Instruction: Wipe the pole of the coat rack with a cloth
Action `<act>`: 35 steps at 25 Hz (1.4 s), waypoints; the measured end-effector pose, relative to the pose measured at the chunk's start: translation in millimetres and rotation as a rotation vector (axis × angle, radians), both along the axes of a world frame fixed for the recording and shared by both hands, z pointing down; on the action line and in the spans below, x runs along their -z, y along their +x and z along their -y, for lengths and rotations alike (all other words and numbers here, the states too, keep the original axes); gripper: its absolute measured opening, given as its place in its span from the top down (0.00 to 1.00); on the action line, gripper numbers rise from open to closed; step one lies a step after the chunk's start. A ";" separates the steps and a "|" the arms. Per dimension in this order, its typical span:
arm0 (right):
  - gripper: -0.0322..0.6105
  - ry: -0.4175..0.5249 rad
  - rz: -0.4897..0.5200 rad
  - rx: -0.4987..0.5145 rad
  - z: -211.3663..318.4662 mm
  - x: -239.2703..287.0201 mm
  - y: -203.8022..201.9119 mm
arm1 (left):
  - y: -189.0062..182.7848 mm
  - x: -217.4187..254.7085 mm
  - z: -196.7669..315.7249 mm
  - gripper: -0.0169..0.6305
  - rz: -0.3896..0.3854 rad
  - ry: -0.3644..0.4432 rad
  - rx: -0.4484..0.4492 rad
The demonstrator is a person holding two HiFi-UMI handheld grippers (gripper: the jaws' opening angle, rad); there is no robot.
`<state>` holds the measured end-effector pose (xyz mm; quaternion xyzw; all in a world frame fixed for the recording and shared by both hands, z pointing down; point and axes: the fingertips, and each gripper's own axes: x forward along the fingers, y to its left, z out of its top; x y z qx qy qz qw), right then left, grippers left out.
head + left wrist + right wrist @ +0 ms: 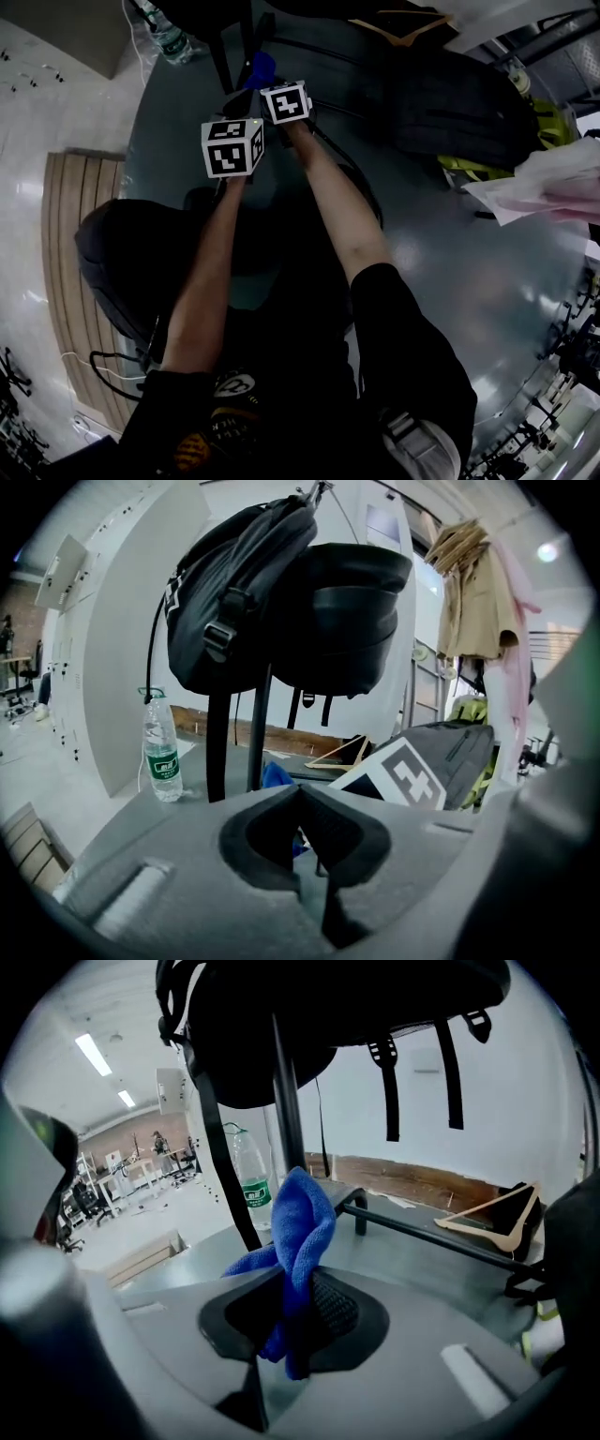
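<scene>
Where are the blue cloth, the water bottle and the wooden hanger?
blue cloth (302,1213): right gripper view, on its bunched top fold.
water bottle (164,765): left gripper view, on its green label.
wooden hanger (483,1207): right gripper view, on its upper arm.

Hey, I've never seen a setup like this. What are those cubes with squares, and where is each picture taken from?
No robot here: a person holds a tool with a two-jaw claw in each hand; the patterned cubes are part of those tools. The head view comes from a camera on the person's head, looking down along the arms. The other two come from cameras riding on each tool. The left claw is shut and empty. The right claw is shut on a blue cloth, near the coat rack's black pole. A black backpack hangs on the rack. A water bottle stands and a wooden hanger lies on the grey surface.
</scene>
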<state>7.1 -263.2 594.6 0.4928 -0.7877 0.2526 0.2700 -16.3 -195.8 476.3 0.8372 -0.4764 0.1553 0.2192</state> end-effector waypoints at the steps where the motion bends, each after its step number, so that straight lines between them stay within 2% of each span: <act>1: 0.84 0.016 -0.022 0.009 0.8 0.7 -2.1 | -5.9 -1.2 1.2 0.97 -0.001 -0.005 0.012; 3: 0.84 0.046 -0.077 0.020 -2.1 1.6 3.6 | -15.6 -5.9 0.9 0.97 0.000 -0.020 0.032; 7: 0.84 0.032 -0.086 -0.025 -15.8 -0.1 40.1 | -14.0 -8.1 2.1 0.97 -0.015 -0.026 0.046; 14: 0.84 -0.021 -0.090 -0.189 -52.4 -4.1 146.4 | 31.2 -7.2 -5.3 0.97 -0.018 -0.015 -0.043; 17: 0.84 -0.043 -0.127 -0.287 -67.8 -1.7 195.5 | 51.6 -6.2 -11.4 0.97 -0.023 -0.011 -0.079; 20: 0.84 -0.061 -0.142 -0.350 -79.8 -1.8 221.1 | 64.1 -10.8 -17.3 0.97 -0.028 -0.022 -0.106; 25: 0.84 -0.058 -0.148 -0.381 -87.7 -5.5 219.8 | 66.9 -32.6 -35.7 0.97 0.009 -0.053 -0.138; 27: 0.84 -0.055 -0.120 -0.373 -83.2 -7.7 210.4 | 56.7 -42.5 -38.6 0.97 0.015 -0.067 -0.118; 31: 0.84 -0.030 -0.092 -0.280 -65.6 -6.1 165.2 | 28.8 -57.0 -37.2 0.97 -0.036 -0.121 -0.011; 35: 0.84 -0.032 -0.003 -0.208 -47.4 -8.6 106.8 | 2.5 -54.8 -30.7 0.97 -0.037 -0.116 0.050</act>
